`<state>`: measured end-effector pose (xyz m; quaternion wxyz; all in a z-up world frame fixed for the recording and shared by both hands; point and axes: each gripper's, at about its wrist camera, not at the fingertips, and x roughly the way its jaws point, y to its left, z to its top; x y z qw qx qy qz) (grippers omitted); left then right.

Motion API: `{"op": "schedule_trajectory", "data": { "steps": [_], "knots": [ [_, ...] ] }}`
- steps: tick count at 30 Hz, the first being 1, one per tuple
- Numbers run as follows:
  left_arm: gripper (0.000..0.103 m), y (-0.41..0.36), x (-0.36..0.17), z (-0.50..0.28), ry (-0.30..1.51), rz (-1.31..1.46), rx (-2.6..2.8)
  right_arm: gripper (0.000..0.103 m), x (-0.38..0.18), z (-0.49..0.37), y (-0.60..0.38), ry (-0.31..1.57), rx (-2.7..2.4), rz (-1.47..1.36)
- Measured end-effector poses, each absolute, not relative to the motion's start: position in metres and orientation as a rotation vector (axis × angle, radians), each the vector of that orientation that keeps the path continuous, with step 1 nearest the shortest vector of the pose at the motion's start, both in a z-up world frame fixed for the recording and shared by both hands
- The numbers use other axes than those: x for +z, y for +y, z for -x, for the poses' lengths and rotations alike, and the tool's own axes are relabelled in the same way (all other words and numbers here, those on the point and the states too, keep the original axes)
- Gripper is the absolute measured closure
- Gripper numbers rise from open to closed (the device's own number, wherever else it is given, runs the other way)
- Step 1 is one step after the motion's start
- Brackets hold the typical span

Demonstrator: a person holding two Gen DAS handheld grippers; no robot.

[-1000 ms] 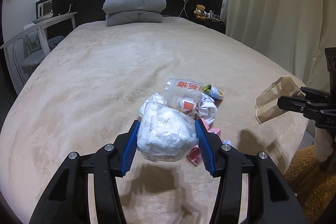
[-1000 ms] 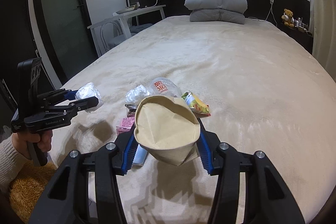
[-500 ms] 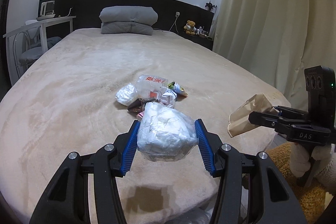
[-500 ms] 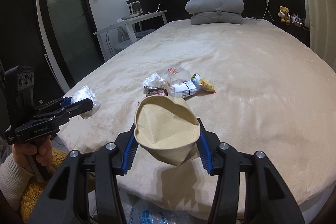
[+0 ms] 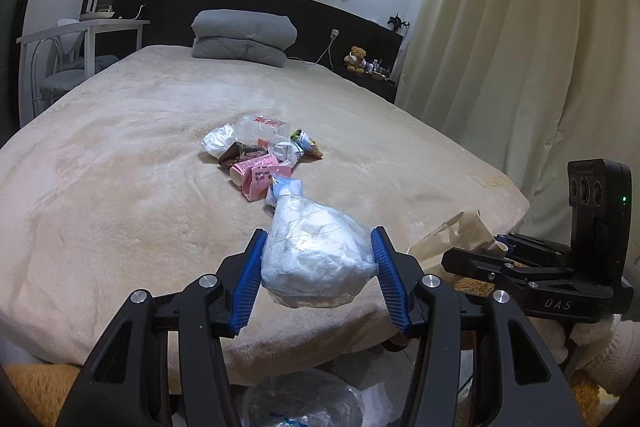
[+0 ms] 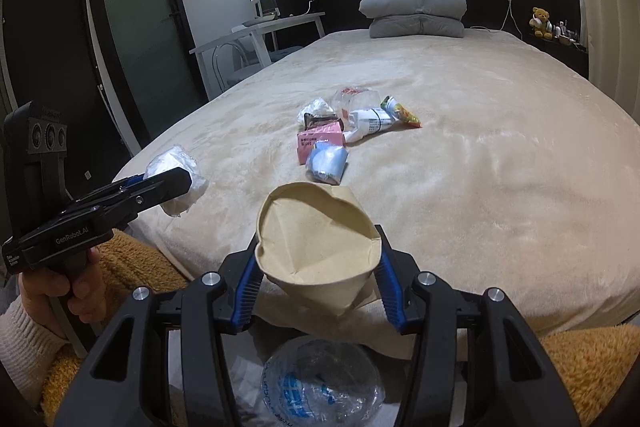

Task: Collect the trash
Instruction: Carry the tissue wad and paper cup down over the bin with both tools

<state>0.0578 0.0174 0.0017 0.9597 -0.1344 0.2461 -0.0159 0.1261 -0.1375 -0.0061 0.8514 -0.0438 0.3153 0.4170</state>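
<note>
Left gripper [image 5: 318,281]: jaws clamped on white wad [image 5: 316,259] in clear plastic, held off near edge of bed [image 5: 120,155].
Right gripper [image 6: 318,277]: jaws clamped on brown paper bag [image 6: 316,247], mouth open toward camera, also at near edge.
Bin liner [image 6: 324,387] visible on floor below both, near foot of bed.
Remaining pile [image 5: 262,159] mid-bed: clear bottle, pink boxes, wrappers, blue packet. Untouched.
Judgement: two items lifted, not yet dropped. Most of litter left; task early.

We hold both grippers angled downward, left gripper [image 5: 318,277] and right gripper [image 6: 318,273], jaws clamped on loads.
</note>
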Motion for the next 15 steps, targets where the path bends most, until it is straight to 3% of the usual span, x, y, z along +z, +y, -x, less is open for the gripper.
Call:
{"op": "schedule_trajectory", "data": {
  "steps": [15],
  "knots": [
    [0.051,-0.01,-0.03,-0.022,0.571,0.372,-0.03,0.052,-0.032,-0.101,-0.154,0.78,0.89,0.049]
  ]
}}
